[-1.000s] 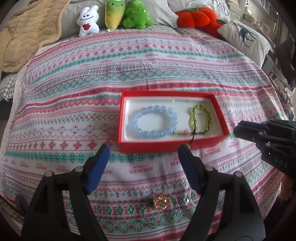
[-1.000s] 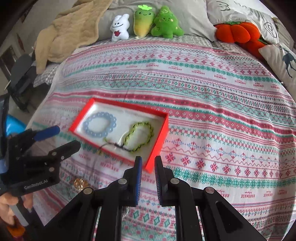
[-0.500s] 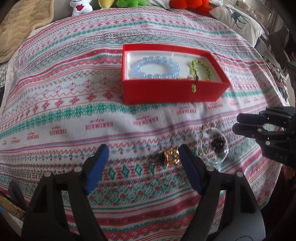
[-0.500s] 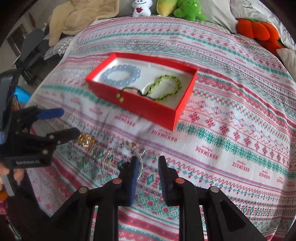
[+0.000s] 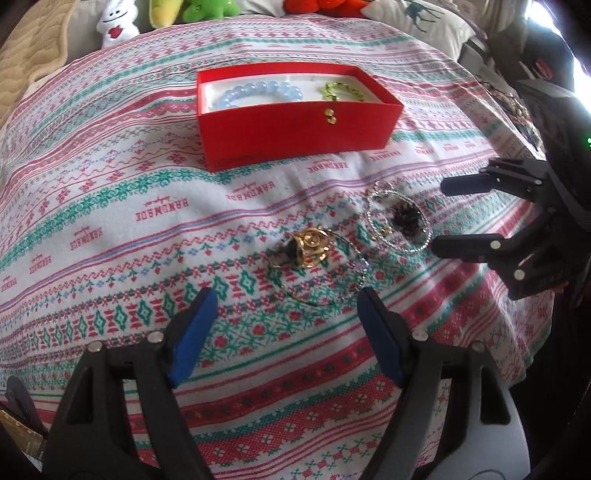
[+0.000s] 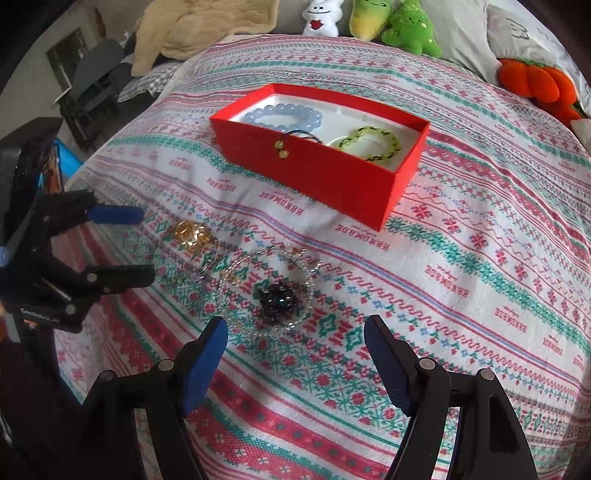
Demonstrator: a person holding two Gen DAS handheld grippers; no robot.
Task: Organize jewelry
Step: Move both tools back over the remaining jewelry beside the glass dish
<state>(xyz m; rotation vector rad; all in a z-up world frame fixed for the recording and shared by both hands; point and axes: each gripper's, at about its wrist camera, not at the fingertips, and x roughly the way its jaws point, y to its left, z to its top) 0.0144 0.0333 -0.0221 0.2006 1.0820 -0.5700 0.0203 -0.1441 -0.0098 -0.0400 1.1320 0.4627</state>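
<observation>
A red box (image 5: 295, 123) (image 6: 325, 177) on the bed holds a pale blue bead bracelet (image 5: 258, 92) (image 6: 282, 114) and a green-and-black braided bracelet (image 5: 341, 90) (image 6: 373, 142) whose cord with gold beads (image 6: 280, 147) hangs over the front wall. In front of the box lie a gold ornament (image 5: 310, 247) (image 6: 192, 234) and a crystal bracelet with a dark bead cluster (image 5: 400, 221) (image 6: 275, 295). My left gripper (image 5: 286, 326) (image 6: 144, 245) is open, just short of the gold ornament. My right gripper (image 6: 295, 350) (image 5: 441, 216) is open, just short of the crystal bracelet.
The bed is covered with a patterned quilt (image 6: 461, 277). Plush toys (image 6: 373, 18), an orange pumpkin cushion (image 6: 535, 85) and pillows line the far edge. A beige blanket (image 6: 199, 33) lies at the back left. The bed's near edge is just below both grippers.
Both grippers have drawn back from the box and lowered toward the loose jewelry near the bed's front edge. My right gripper has opened wide from nearly shut.
</observation>
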